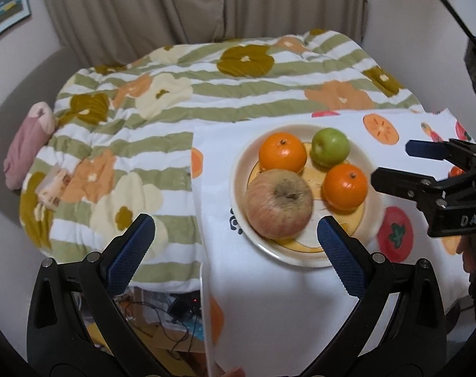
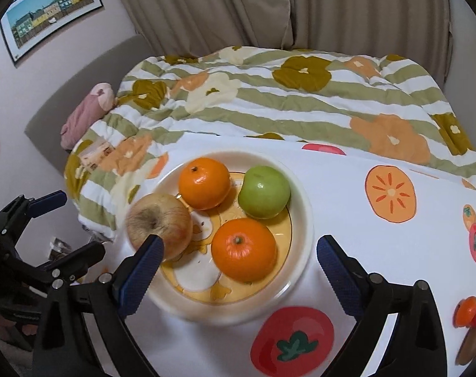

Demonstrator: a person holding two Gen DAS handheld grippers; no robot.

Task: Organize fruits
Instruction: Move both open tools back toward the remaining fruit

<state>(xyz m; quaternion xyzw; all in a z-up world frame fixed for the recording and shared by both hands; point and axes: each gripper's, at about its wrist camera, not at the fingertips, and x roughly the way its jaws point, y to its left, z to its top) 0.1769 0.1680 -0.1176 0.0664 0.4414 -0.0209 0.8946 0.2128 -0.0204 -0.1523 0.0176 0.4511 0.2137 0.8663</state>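
All four fruits sit together in the plate (image 2: pixel 304 220) on the table (image 2: pixel 379 282): a red apple (image 2: pixel 159 223) in front of the right gripper's (image 2: pixel 238 251) left jaw, one orange (image 2: pixel 244 248) between its jaws, another orange (image 2: pixel 204 183) and a green apple (image 2: pixel 264 191) beyond. Both grippers stand with jaws wide and empty; the left gripper (image 1: pixel 236 235) has the red apple just ahead, between its jaws. The job looks finished, so draw both grippers straight up and back, clear of the plate's rim, without nudging the round, smooth fruit, which would roll easily. The red apple is dull and wrinkled; the oranges are glossy.
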